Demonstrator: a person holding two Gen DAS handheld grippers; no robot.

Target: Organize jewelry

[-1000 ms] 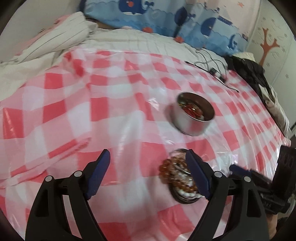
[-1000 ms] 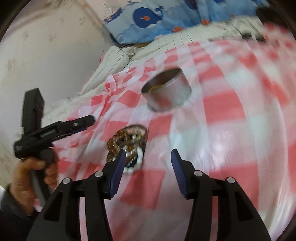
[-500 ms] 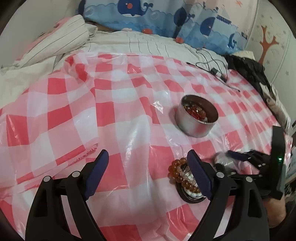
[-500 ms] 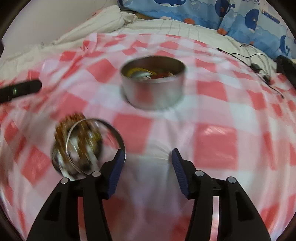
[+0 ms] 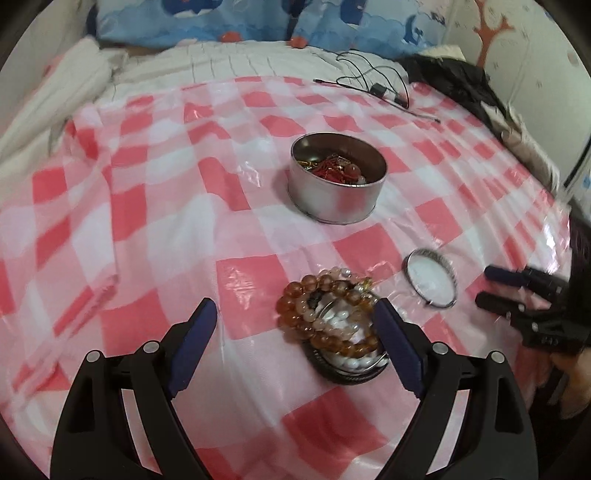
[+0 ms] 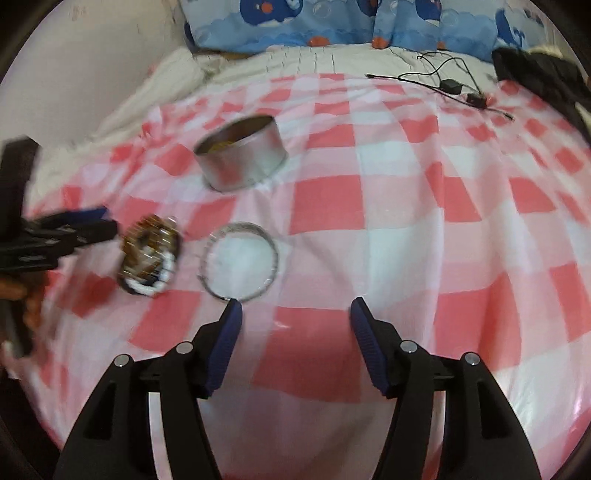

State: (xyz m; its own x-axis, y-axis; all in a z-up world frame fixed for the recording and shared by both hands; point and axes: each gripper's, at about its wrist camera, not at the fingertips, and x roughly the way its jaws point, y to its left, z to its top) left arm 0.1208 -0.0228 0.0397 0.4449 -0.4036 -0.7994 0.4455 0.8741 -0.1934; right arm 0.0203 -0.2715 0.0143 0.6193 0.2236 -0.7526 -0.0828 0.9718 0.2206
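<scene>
Left gripper is hanging over the pink-and-white checked sheet with its jaws standing wide apart and nothing between the pads; the pile of beaded bracelets is lying just ahead of its right fingertip, heaped amber and white beads on what looks like a dark round lid, not touched by either pad. Right gripper is also empty: its jaws have just been opening, and they are now standing apart over bare sheet. The thin silver bangle is lying flat on the sheet directly in front of the right gripper's left fingertip, so close that contact cannot be told, and just beside the bracelet pile. The round metal tin is sitting upright further back, well apart from both grippers, and is holding red and gold pieces. A black cable with plug is lying at the far edge of the sheet, near the blue whale-print pillows.
</scene>
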